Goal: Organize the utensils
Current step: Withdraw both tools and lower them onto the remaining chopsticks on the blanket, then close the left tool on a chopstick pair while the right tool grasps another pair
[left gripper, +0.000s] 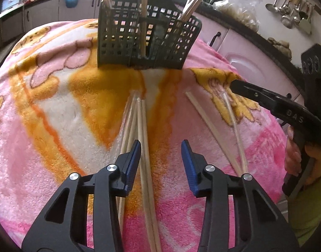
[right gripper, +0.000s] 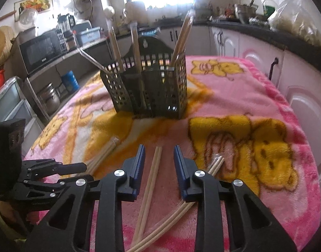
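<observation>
Blue pads of left gripper (left gripper: 160, 147) and right gripper (right gripper: 159, 153) are kept narrow, nothing pinched | chopsticks (right gripper: 155, 163) are laid on blanket (right gripper: 255, 96) before basket (right gripper: 152, 88) | light, stiff, slippery; best pinched mid-length.

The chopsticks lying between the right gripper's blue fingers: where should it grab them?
Grab the chopstick pair around mid-length, coming down from above with one pad on each long side. They lie flat on the blanket, side by side, already lined up between the right gripper pads.
</observation>
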{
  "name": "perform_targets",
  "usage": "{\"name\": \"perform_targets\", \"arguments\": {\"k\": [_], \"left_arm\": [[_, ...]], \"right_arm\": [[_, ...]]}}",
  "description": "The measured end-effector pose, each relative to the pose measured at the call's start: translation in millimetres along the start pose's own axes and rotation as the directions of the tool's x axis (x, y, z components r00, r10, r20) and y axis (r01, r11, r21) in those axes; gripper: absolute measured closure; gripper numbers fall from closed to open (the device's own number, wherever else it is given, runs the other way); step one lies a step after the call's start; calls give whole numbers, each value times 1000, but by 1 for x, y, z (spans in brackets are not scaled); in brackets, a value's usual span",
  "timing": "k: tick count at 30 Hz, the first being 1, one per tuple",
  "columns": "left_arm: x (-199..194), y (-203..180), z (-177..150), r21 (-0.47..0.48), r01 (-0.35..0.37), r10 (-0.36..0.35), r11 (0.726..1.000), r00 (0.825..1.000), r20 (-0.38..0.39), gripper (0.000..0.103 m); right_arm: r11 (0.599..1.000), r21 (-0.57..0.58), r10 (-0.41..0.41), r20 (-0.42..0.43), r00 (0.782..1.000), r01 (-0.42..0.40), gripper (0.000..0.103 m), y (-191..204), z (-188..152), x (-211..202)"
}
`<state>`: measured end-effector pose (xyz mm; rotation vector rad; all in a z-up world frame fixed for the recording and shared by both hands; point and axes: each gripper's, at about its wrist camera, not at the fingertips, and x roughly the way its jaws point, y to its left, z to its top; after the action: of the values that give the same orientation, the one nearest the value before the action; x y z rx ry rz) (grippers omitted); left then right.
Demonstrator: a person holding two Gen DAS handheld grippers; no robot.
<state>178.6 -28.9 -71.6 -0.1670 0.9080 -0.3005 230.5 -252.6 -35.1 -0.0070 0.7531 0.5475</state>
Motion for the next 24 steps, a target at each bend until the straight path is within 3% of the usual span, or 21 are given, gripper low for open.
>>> {"name": "perform_targets", "arguments": {"k": [11,24], "left_arm": [[18,4,4,-1,-21,21,1000,999,-47,71],[38,0,32,37,-45,48,998,996,-79,72]], "right_arm": [[1000,7,19,-184,983,-18,82,-2,5,67],[996,78,69,-263,962,-50,84,-16,15,96]]}}
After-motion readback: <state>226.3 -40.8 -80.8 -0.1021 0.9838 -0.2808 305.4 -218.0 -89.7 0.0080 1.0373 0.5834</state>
